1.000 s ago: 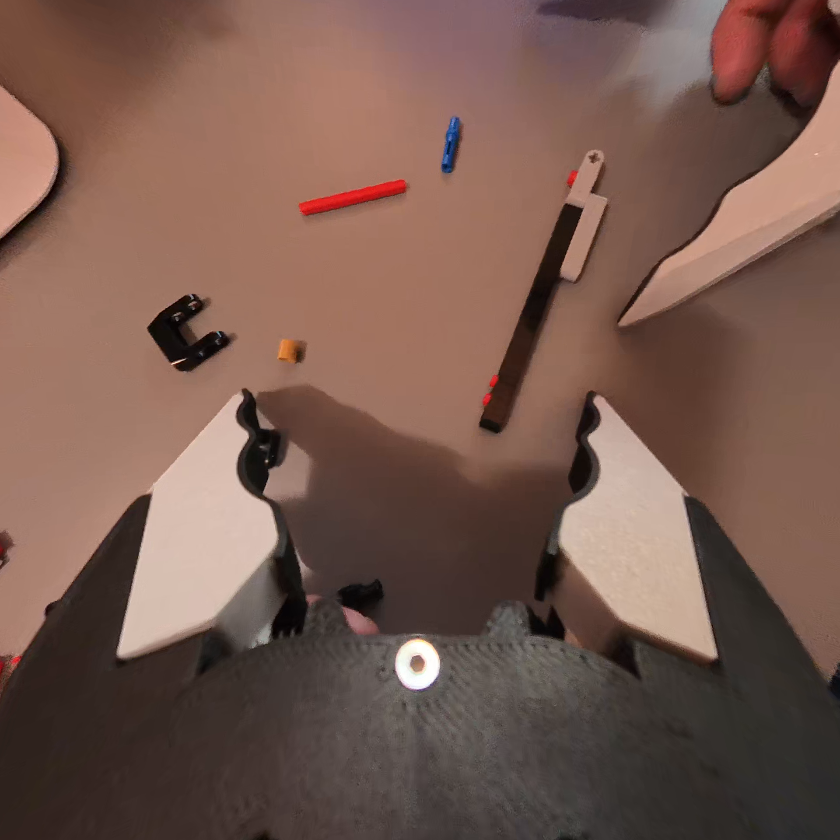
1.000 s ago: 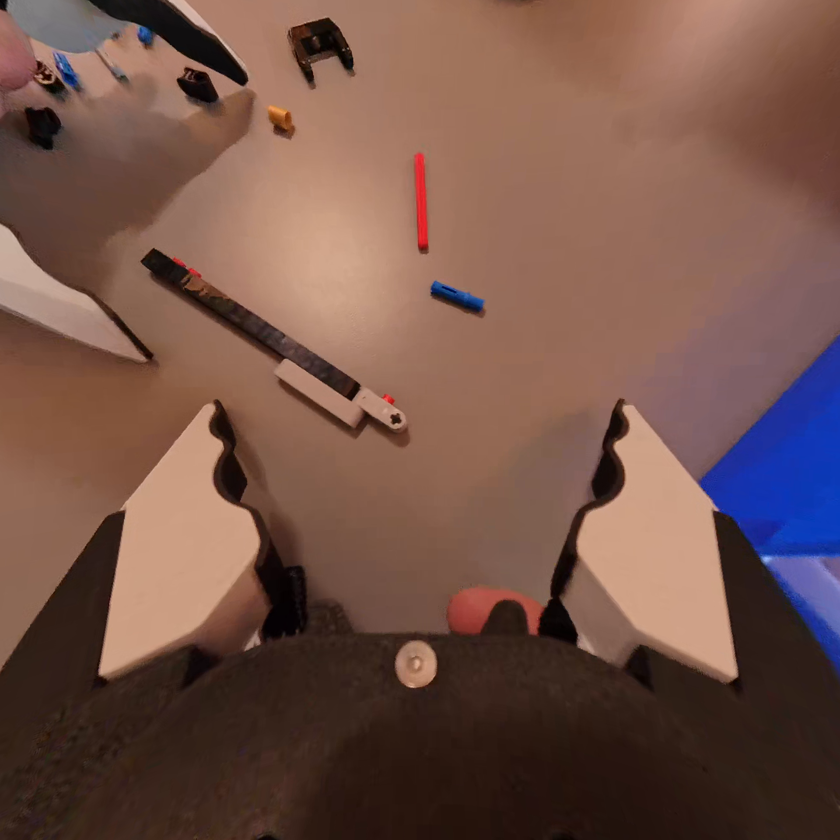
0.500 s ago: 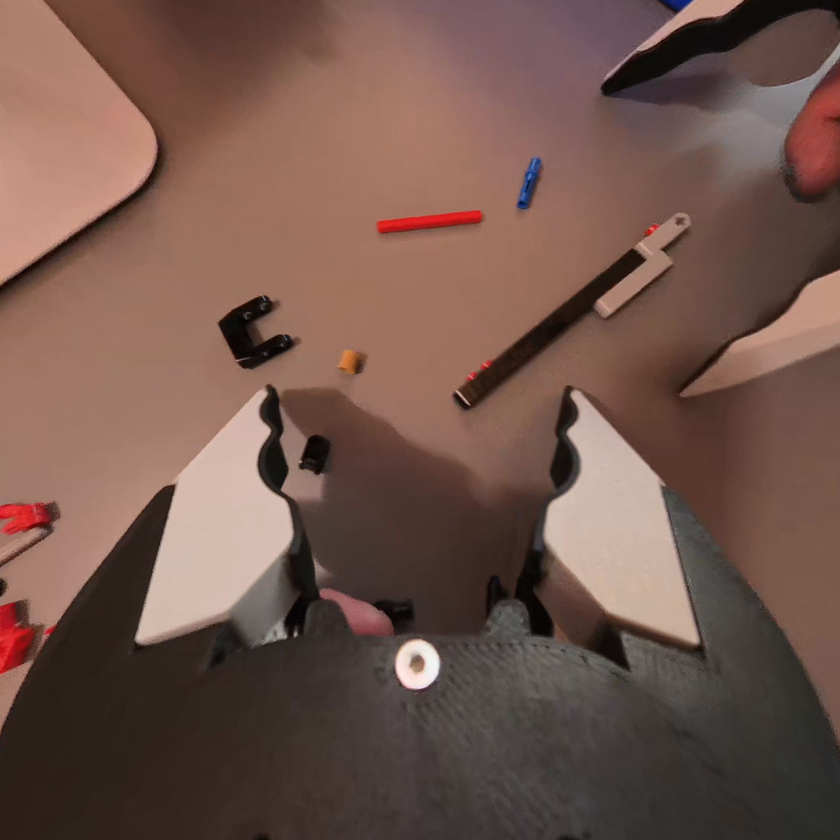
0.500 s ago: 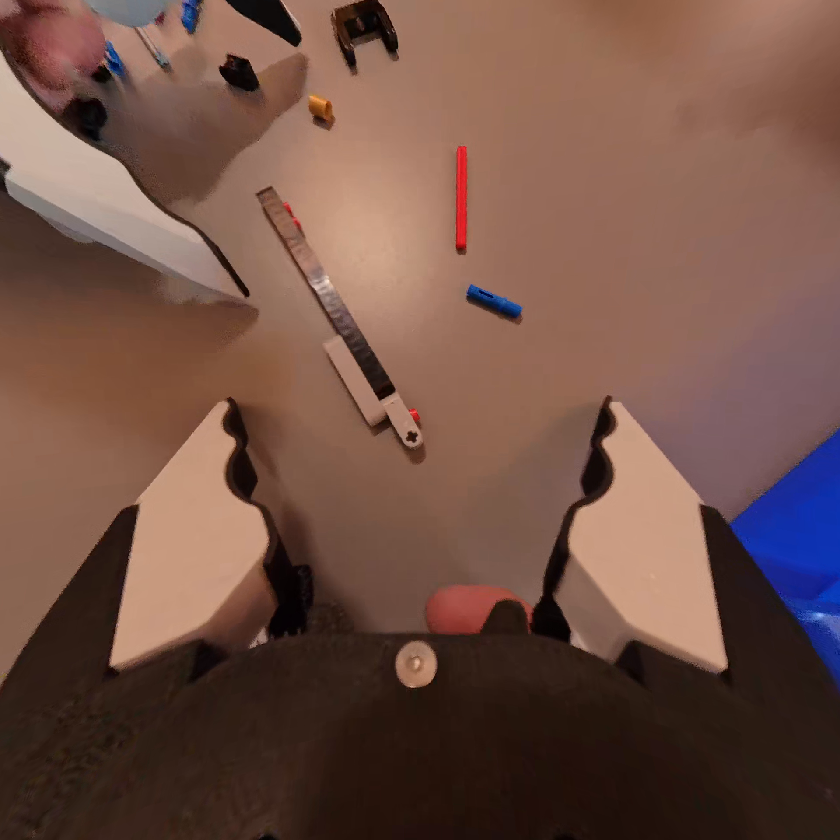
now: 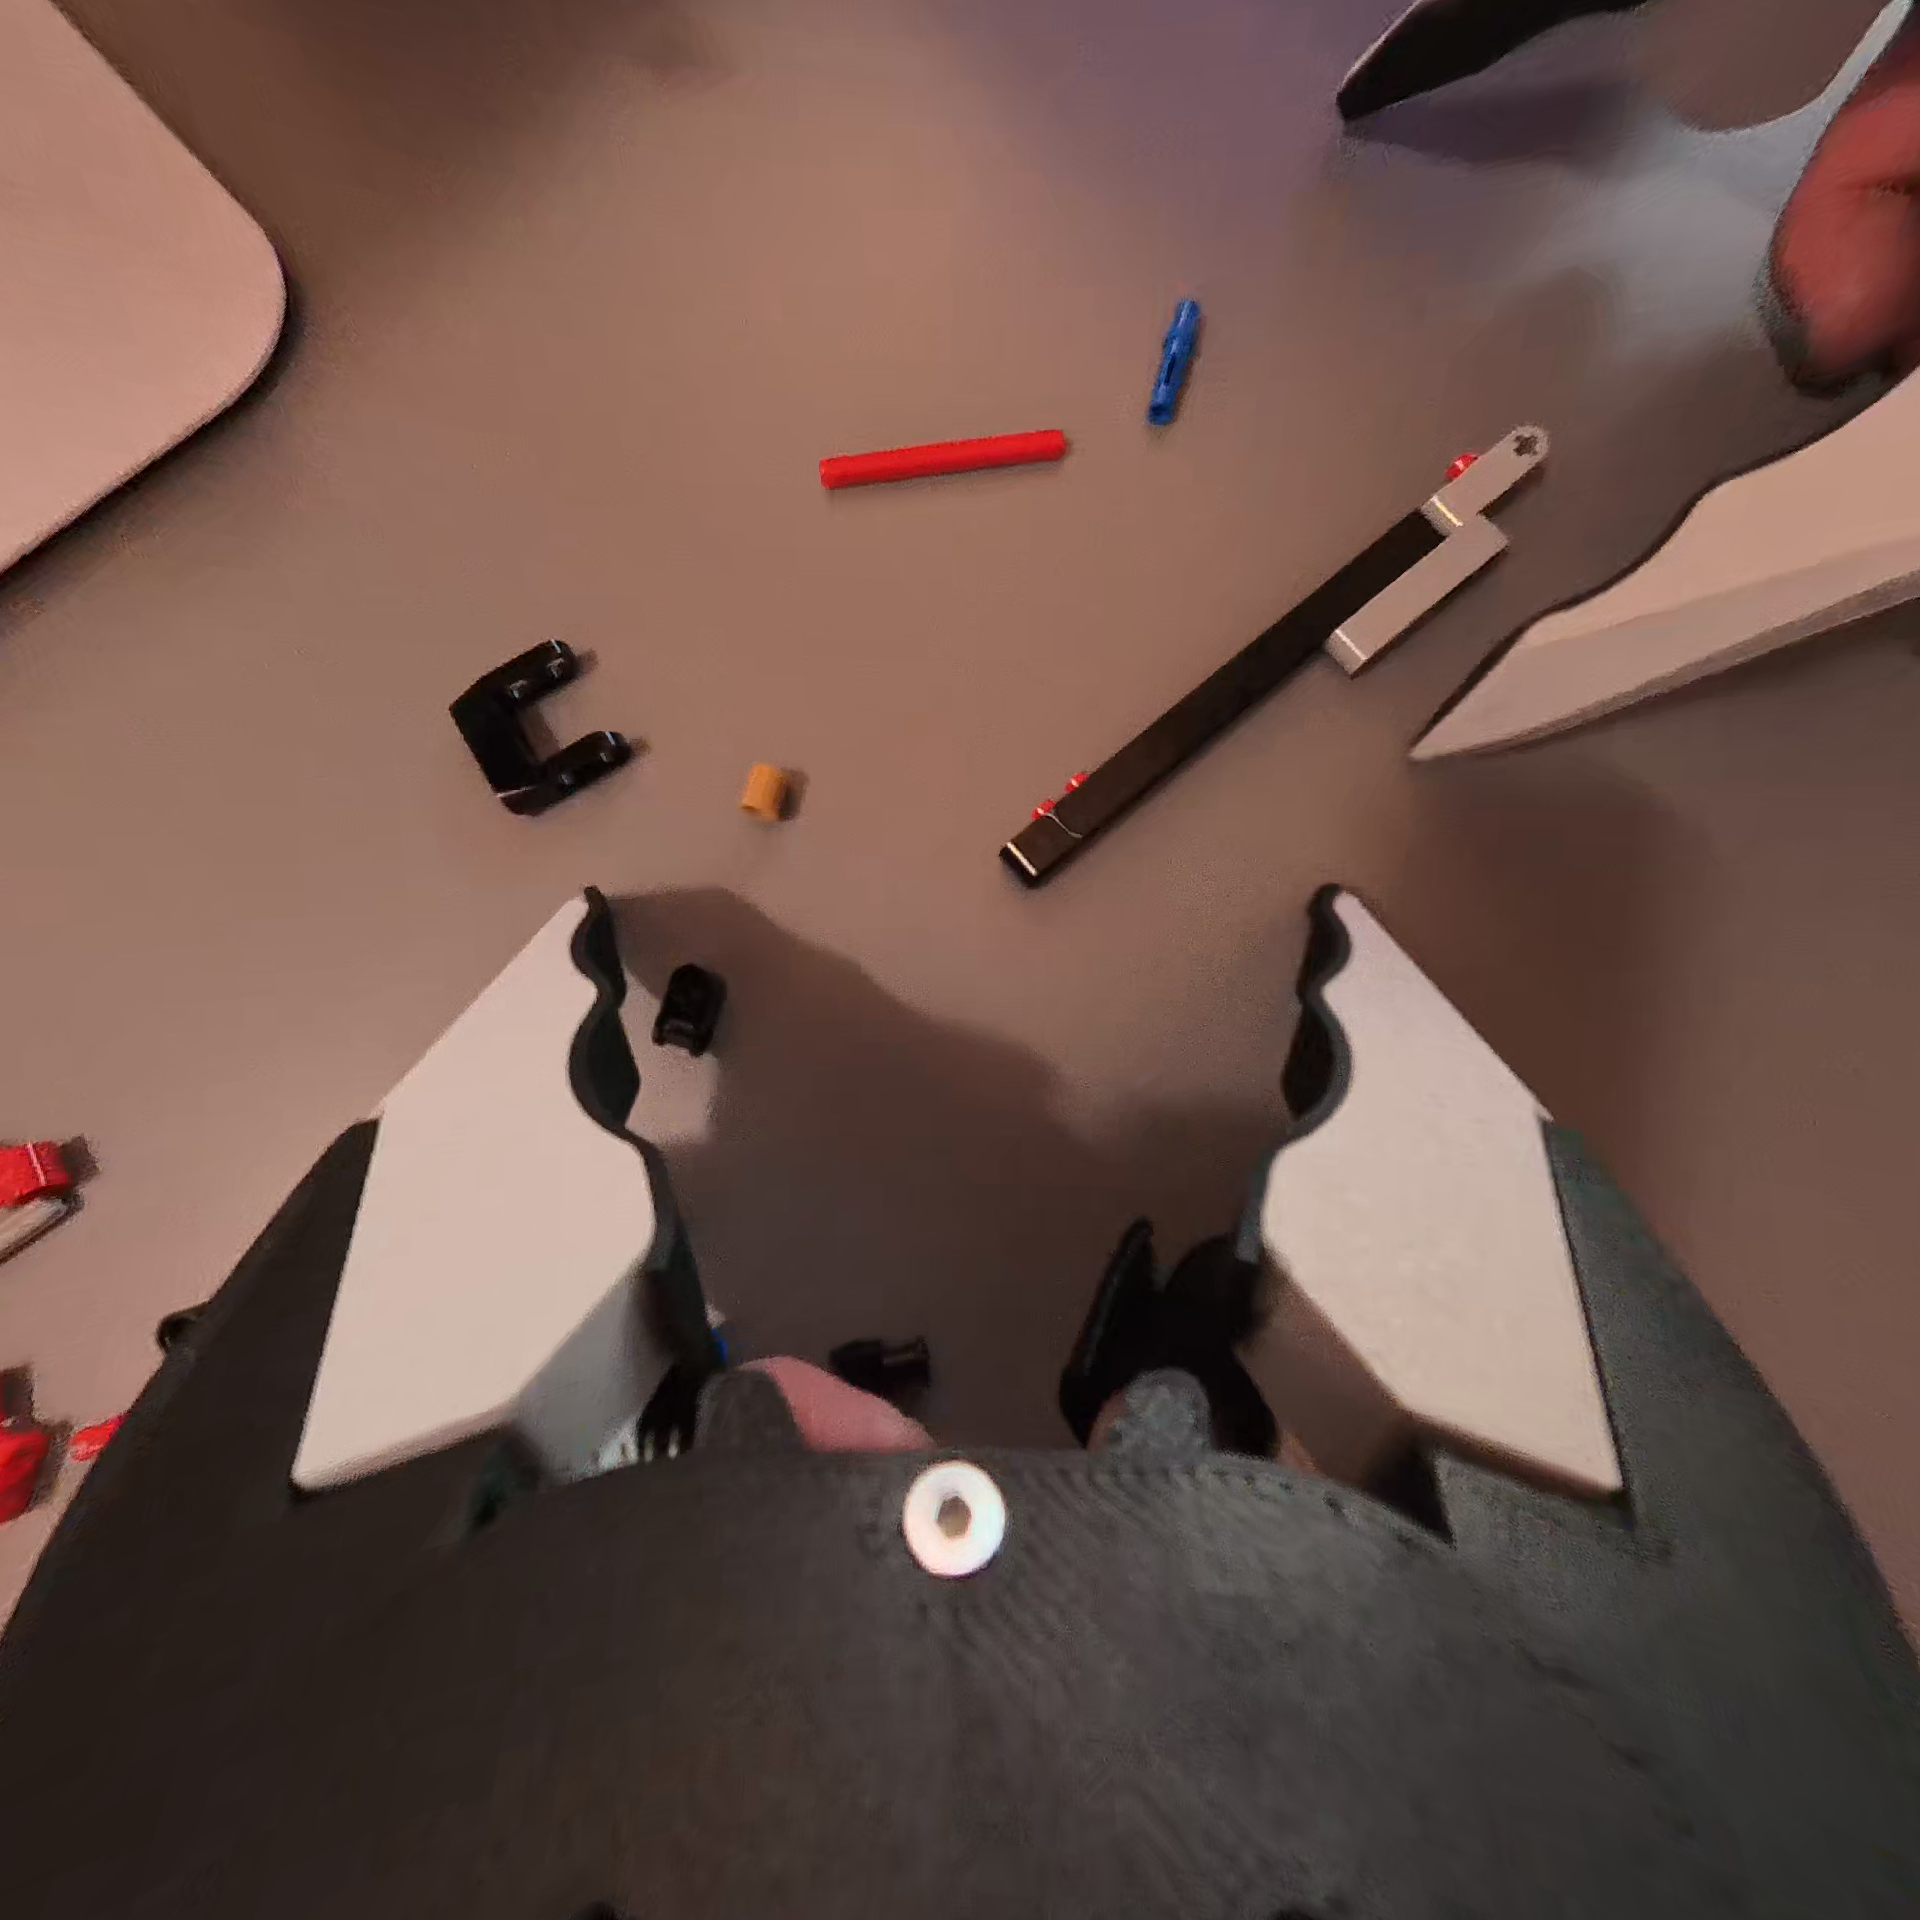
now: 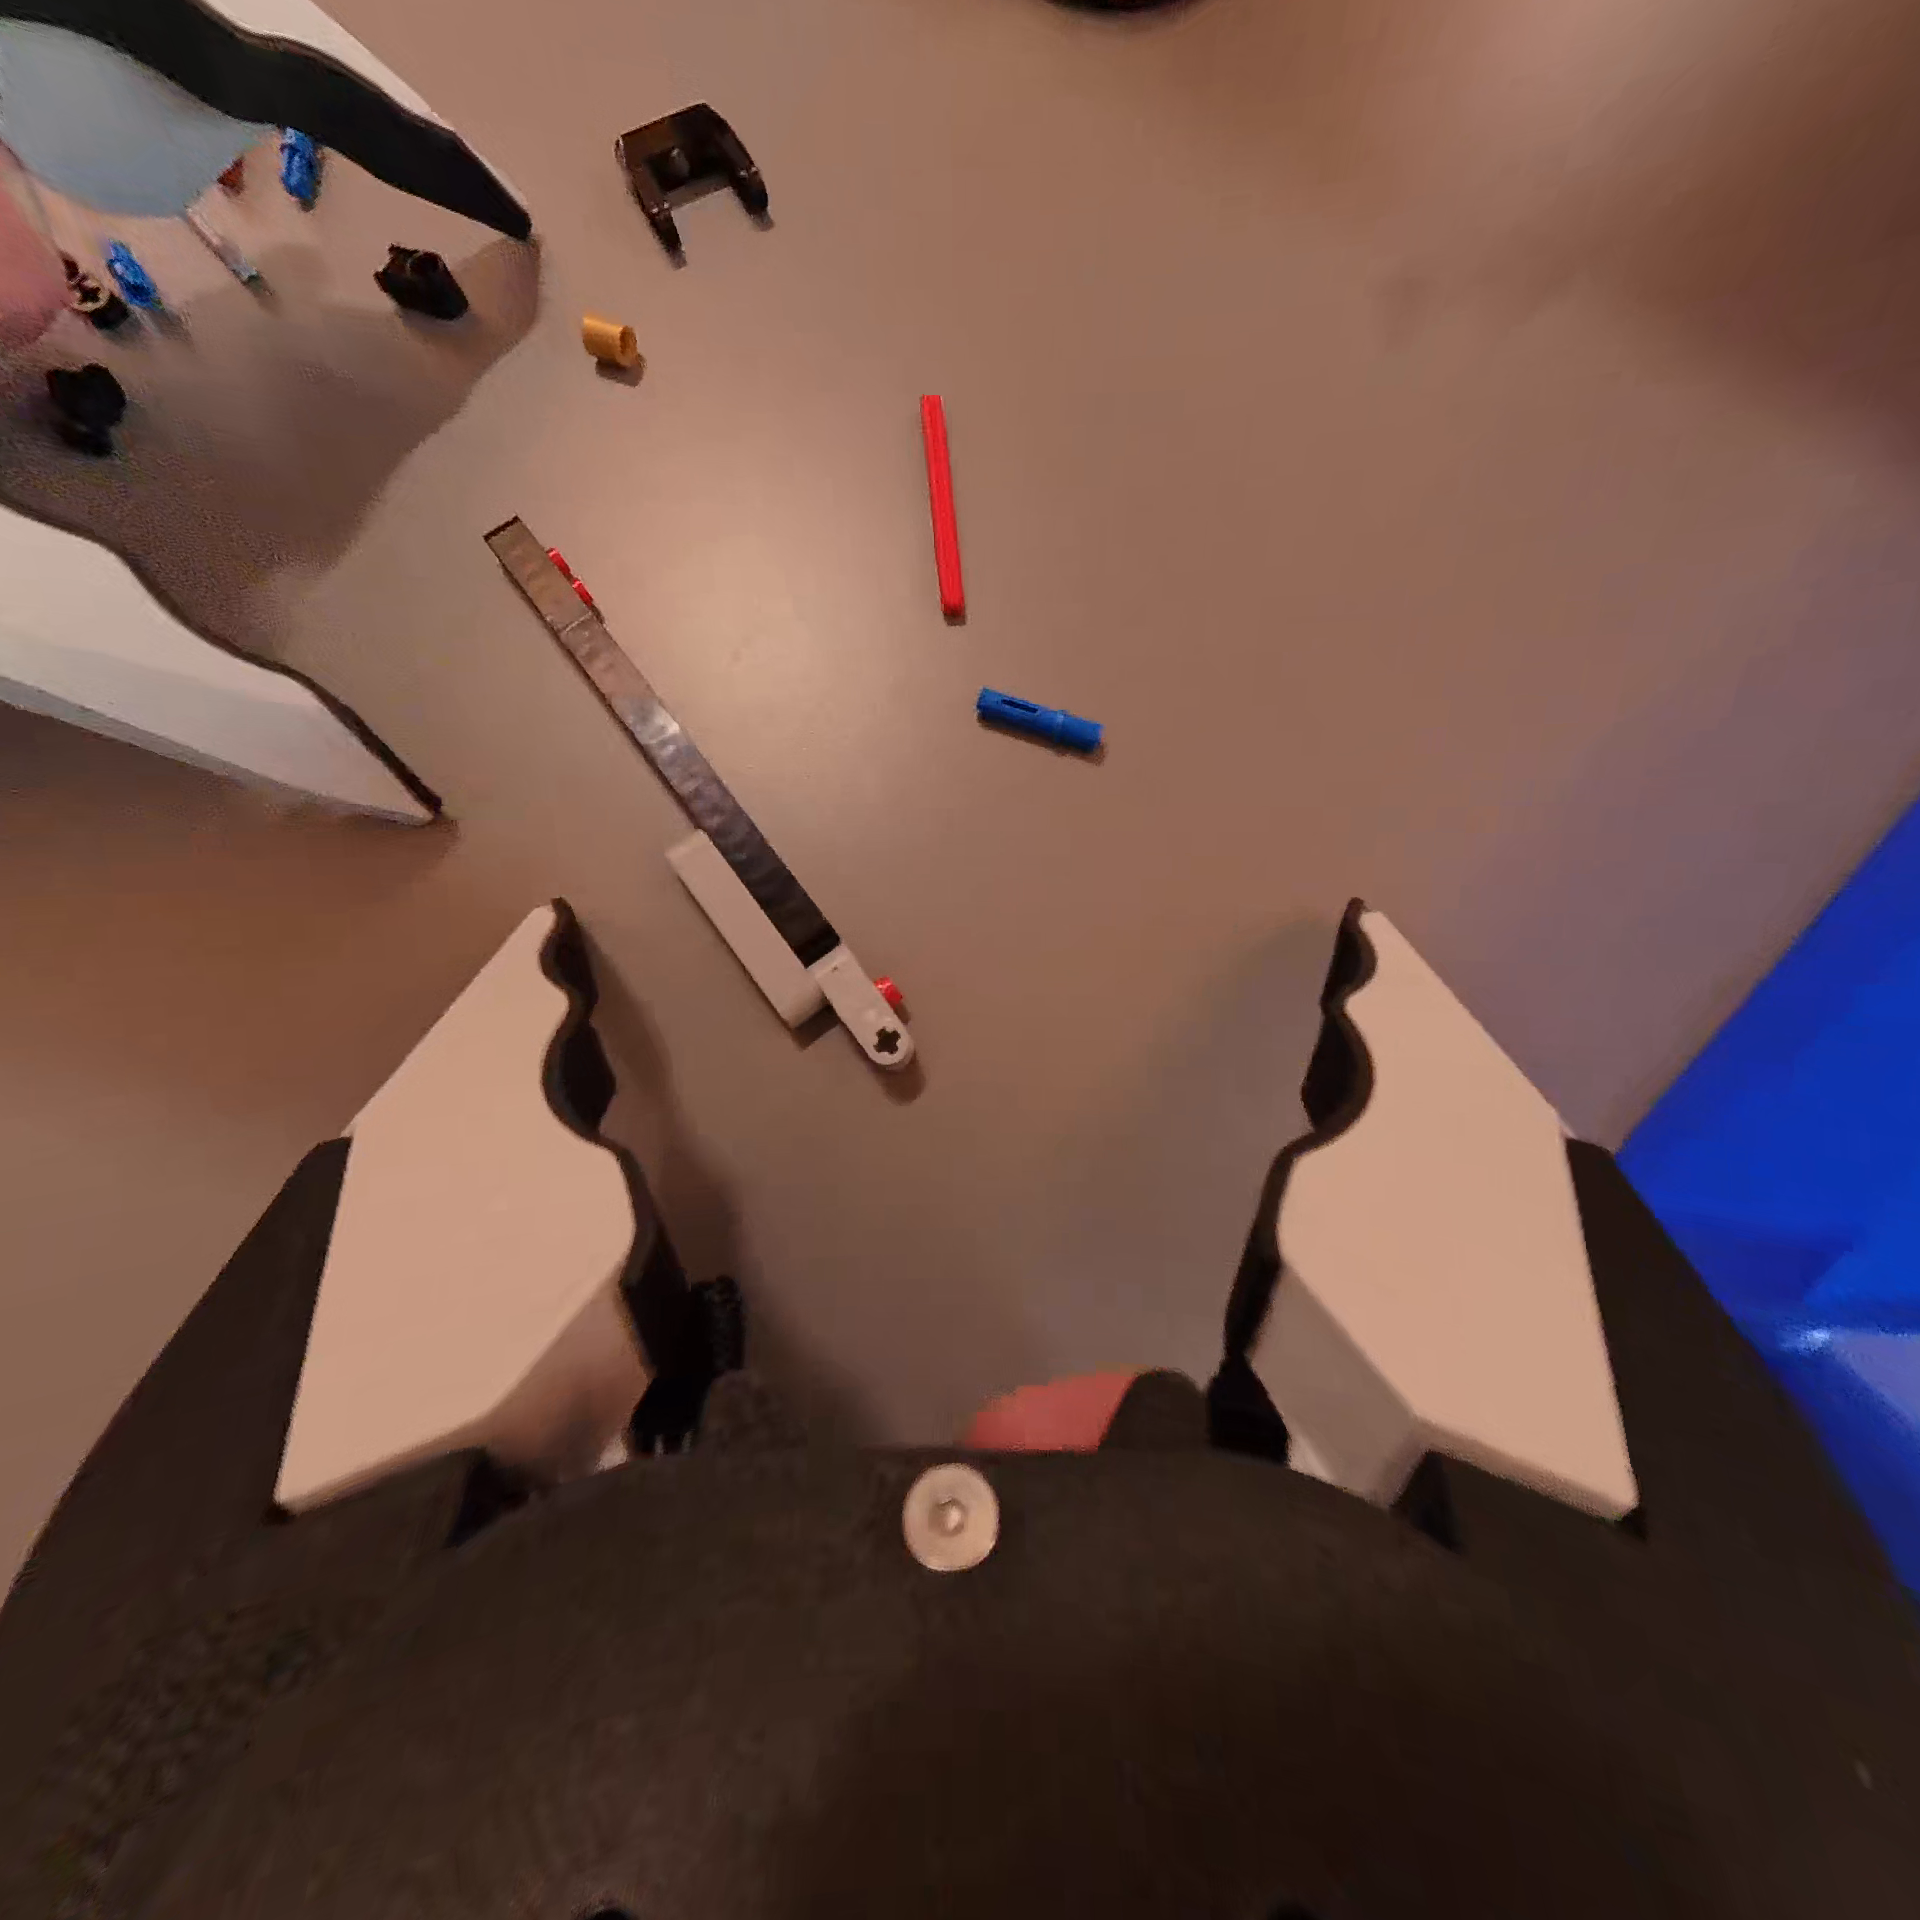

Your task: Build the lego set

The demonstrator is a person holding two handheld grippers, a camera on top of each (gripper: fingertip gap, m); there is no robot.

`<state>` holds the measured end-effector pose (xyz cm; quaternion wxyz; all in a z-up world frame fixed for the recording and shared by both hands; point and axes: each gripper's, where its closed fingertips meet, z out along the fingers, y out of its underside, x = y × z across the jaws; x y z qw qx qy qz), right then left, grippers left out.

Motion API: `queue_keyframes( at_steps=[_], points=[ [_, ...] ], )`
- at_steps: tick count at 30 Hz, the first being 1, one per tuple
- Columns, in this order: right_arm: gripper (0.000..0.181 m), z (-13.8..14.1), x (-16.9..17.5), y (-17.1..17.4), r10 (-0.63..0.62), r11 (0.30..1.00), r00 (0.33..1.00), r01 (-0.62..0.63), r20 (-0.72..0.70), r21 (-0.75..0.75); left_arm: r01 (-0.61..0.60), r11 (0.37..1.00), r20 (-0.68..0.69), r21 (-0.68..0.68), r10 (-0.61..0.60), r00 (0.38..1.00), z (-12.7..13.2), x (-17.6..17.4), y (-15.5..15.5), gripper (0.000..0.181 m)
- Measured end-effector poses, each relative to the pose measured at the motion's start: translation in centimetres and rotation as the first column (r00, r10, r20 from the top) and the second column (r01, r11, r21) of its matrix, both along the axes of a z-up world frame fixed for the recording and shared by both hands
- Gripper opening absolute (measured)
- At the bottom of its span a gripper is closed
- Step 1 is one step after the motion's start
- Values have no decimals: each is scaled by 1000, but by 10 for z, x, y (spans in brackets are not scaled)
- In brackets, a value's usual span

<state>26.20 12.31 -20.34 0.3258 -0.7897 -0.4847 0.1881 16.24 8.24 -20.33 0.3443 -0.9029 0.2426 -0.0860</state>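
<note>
A long black beam with a grey end piece (image 5: 1257,665) lies on the brown table; it also shows in the right wrist view (image 6: 686,790). A red axle (image 5: 940,458) (image 6: 941,506), a blue pin (image 5: 1174,361) (image 6: 1037,719), a tan bush (image 5: 767,792) (image 6: 608,339) and a black U-shaped bracket (image 5: 535,724) (image 6: 686,171) lie loose around it. My left gripper (image 5: 961,904) is open and empty above the table. My right gripper (image 6: 956,914) is open and empty, just short of the beam's grey end. A small black connector (image 5: 686,1006) lies by my left finger.
Red pieces (image 5: 31,1174) lie at the left edge. A pale rounded board (image 5: 94,281) sits at far left. A blue box (image 6: 1808,1101) is at the right. Small blue and black parts (image 6: 125,281) lie under the other gripper's fingers (image 6: 218,717). From my left tips it is roughly 4 cm to the black U-shaped bracket (image 5: 535,724); from my right, 15 cm. My right wrist view (image 6: 705,180) looks at it from another angle. The blue pin (image 6: 1037,719) lies around 4 cm away from my right fingertips. It is also in sight in the left wrist view (image 5: 1179,353).
The left gripper has pulled back and turned, so the parts sit farther ahead and the black connector shows. The right gripper has turned toward the beam, which now points at it.
</note>
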Motion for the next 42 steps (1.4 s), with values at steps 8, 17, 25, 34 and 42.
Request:
queue_keyframes(
  at_steps=[8,17,25,34,42],
  points=[
    [150,-4,-5,-15,66,997,998,-65,14,-30,12,1000,-12,-28,-12,1000,0,4,-4,120],
    [144,36,-27,-25,137,984,990,-133,-28,120,21,1000,-24,9,-21,999,5,5,-4,138],
    [152,67,-83,-82,349,931,929,-330,-120,154,-12,1000,-29,-18,11,1000,0,12,3,147],
    [155,35,-121,-102,524,800,851,-510,46,316,7,999,-28,-52,-8,1000,-4,24,-2,142],
    [150,21,-132,-112,549,796,833,-544,60,267,-81,996,-85,28,83,993,1,11,-4,151]
  ],
)
